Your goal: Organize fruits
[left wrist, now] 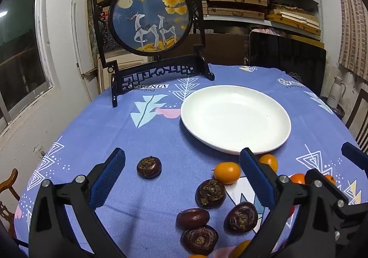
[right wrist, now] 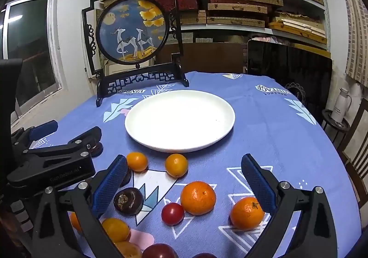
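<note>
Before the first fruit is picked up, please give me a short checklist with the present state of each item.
1. White plate bare, ready for fruit: ok.
2. Left tool open, holding nothing: ok.
3. Right tool open, holding nothing: ok.
4. Larger mandarin lies free between the right tool's fingers: ok.
5. Lone water chestnut has space around it: ok.
6. Fruit near the table edge is stable: cannot tell.

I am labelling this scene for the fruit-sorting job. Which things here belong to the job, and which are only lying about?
Belong to the job:
white plate, empty
mandarins
kumquats
cherry tomato
water chestnuts
left claw and right claw, both open

Only lying about:
deer screen
tablecloth
white jug
shelf boxes
</note>
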`<action>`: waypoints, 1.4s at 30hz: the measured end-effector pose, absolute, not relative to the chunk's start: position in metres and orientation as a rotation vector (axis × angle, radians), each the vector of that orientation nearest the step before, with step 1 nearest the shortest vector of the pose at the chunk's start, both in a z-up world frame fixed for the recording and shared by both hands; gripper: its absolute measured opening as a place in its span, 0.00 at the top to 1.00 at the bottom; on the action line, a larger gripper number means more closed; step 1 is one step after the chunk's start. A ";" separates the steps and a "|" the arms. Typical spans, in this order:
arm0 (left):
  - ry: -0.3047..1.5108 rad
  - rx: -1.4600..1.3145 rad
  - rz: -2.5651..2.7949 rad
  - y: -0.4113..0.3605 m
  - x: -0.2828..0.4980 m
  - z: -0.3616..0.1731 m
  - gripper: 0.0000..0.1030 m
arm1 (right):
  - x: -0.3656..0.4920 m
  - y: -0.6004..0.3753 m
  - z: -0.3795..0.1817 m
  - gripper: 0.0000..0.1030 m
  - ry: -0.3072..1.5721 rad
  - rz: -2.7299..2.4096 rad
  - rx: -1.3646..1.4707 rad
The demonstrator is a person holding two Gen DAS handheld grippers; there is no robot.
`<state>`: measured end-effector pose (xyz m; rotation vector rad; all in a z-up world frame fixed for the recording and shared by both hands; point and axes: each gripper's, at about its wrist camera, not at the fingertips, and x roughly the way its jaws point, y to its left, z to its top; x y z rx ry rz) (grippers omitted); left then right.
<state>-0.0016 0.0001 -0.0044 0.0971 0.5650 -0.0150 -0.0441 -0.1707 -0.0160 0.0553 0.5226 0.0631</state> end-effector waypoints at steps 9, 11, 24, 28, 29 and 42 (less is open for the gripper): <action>0.582 0.090 -0.016 0.003 0.003 -0.008 0.05 | -0.039 -0.168 -0.016 0.03 0.537 0.068 0.053; 0.585 0.090 -0.015 0.003 0.004 -0.008 0.05 | -0.038 -0.167 -0.017 0.03 0.542 0.071 0.056; 0.599 0.086 -0.013 0.005 0.009 -0.010 0.05 | -0.035 -0.166 -0.020 0.03 0.556 0.078 0.056; 0.605 0.089 -0.012 0.004 0.010 -0.011 0.05 | -0.035 -0.166 -0.020 0.03 0.556 0.076 0.057; 0.606 0.089 -0.013 0.004 0.011 -0.011 0.05 | -0.035 -0.166 -0.021 0.03 0.557 0.076 0.058; 0.619 0.090 -0.016 0.003 0.013 -0.015 0.05 | -0.029 -0.164 -0.025 0.03 0.570 0.080 0.056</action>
